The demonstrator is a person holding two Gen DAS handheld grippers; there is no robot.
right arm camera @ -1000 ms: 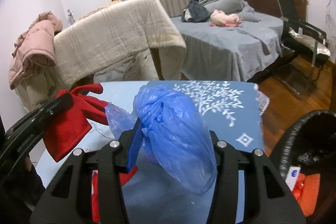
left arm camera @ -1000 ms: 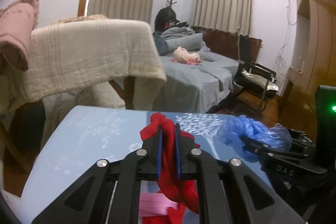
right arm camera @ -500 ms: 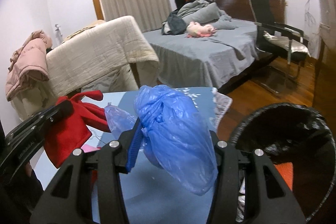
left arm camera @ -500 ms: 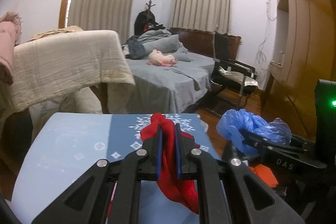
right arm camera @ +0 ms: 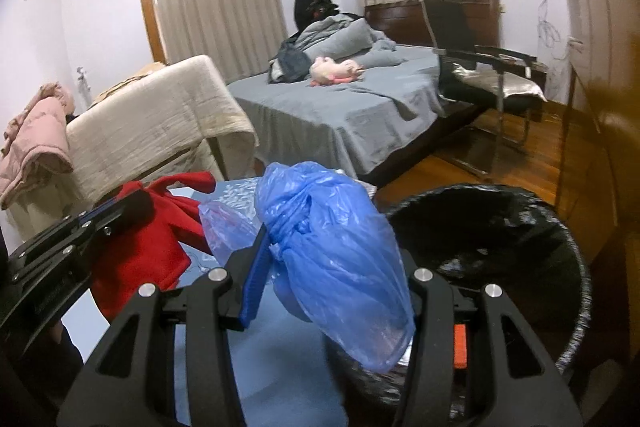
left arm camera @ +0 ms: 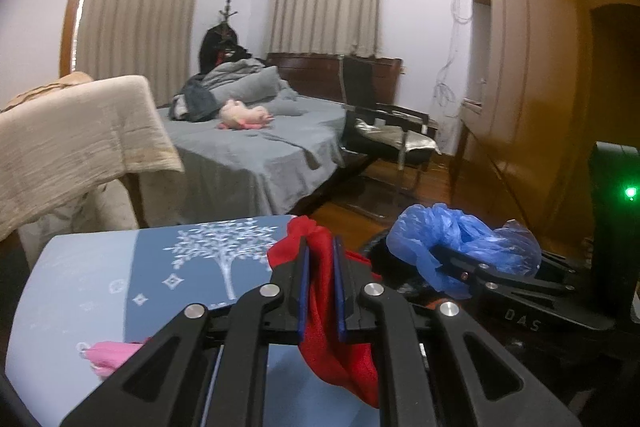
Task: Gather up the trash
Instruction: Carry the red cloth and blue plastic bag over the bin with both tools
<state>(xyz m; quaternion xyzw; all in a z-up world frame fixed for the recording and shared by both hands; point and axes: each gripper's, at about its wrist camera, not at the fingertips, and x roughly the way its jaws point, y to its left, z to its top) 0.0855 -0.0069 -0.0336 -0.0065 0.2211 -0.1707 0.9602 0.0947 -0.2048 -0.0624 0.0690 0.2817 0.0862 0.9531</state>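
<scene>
My left gripper [left arm camera: 320,259] is shut on a red cloth [left arm camera: 332,355], which hangs down between its blue pads over the right edge of the blue table [left arm camera: 100,287]. In the right wrist view the same red cloth [right arm camera: 136,251] hangs at the left. My right gripper [right arm camera: 332,247] is shut on a knotted blue plastic bag [right arm camera: 332,255], held above the near rim of a black-lined trash bin [right arm camera: 500,227]. From the left wrist view the blue bag [left arm camera: 460,247] sits to the right in the other gripper's fingers.
A pink item [left arm camera: 108,355] lies on the table at the lower left. Beyond stand a chair draped in a beige blanket [right arm camera: 160,123], a grey bed [right arm camera: 340,107], a black chair [right arm camera: 492,75] and a wooden wardrobe [left arm camera: 520,67]. Orange trash [right arm camera: 460,345] shows inside the bin.
Both grippers have swung to the right with their loads, from over the table to its right edge. The bin has come into full view under the blue bag.
</scene>
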